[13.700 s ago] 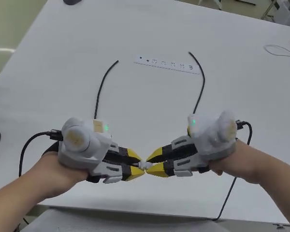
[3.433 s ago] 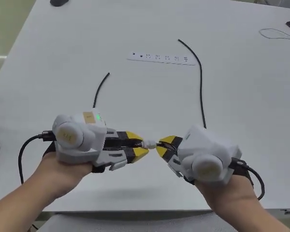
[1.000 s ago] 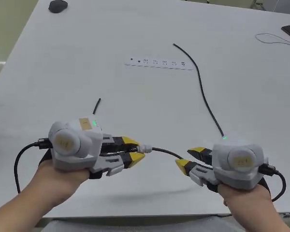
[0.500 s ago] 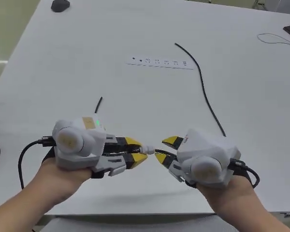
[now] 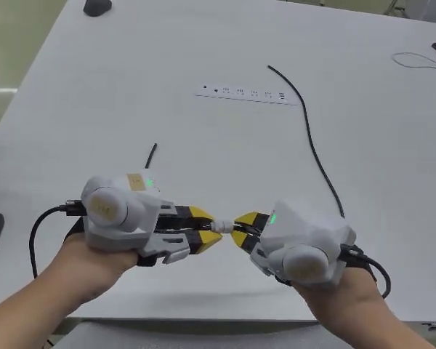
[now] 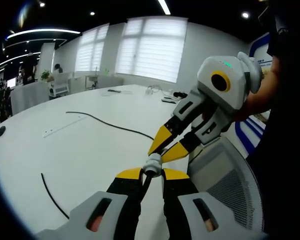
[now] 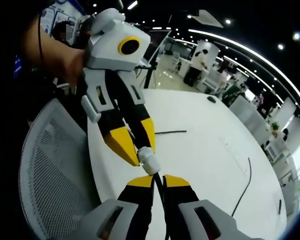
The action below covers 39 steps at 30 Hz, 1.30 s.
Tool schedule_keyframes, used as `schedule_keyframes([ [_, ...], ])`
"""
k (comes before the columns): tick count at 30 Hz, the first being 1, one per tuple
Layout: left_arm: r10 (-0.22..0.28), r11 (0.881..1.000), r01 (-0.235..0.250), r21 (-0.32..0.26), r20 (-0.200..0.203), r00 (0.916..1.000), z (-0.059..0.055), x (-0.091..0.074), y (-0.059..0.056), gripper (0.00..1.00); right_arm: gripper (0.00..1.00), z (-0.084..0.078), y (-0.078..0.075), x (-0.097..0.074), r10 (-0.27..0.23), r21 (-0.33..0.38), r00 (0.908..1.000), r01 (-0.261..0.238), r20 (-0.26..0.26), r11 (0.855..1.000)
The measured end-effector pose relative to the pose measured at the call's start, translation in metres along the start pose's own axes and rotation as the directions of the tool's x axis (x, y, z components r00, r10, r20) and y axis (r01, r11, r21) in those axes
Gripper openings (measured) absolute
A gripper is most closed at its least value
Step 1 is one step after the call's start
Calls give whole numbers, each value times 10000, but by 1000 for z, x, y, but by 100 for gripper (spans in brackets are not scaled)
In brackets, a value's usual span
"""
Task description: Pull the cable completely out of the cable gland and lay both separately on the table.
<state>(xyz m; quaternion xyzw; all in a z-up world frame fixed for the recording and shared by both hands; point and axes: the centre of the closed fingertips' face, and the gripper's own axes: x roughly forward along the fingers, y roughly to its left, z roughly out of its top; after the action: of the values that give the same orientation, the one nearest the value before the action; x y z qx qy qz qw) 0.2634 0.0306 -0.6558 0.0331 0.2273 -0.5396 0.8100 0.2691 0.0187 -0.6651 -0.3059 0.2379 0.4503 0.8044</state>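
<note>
White surface (image 5: 131, 87) in a bright office, with both grippers meeting at lower centre of the head view.
Left gripper (image 5: 215, 228) fingers pinch the white cable gland (image 5: 219, 227), held just above the surface near its front edge. Right gripper (image 5: 237, 227) fingers are pressed together on the black cable (image 5: 314, 149) just beside the gland, tips almost touching the left ones. The cable runs from behind the right gripper to upper centre, ending near a power strip (image 5: 243, 93). Another stretch of it pokes out above the left gripper.
</note>
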Motion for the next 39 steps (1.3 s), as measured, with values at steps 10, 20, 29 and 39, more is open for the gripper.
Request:
schedule_keyframes([
  [10, 244, 9996, -244, 103, 23, 9997, 4, 3, -1, 15, 1, -4, -4, -1, 99, 815, 9996, -119, 252, 9966],
  [20, 327, 9995, -327, -23, 57, 9994, 4, 6, 4, 15, 1, -10, -12, 1, 98, 1327, 9994, -142, 342, 9911],
  [29, 351, 9994, -351, -70, 4, 9994, 5, 6, 8, 15, 1, -32, -25, 2, -123, 2795, 9999, 91, 97, 9601],
  [39, 401, 9991, -400, -103, 65, 9992, 4, -5, 14, 15, 0, -79, -44, 3, -780, 5449, 9959, 901, -454, 8336],
])
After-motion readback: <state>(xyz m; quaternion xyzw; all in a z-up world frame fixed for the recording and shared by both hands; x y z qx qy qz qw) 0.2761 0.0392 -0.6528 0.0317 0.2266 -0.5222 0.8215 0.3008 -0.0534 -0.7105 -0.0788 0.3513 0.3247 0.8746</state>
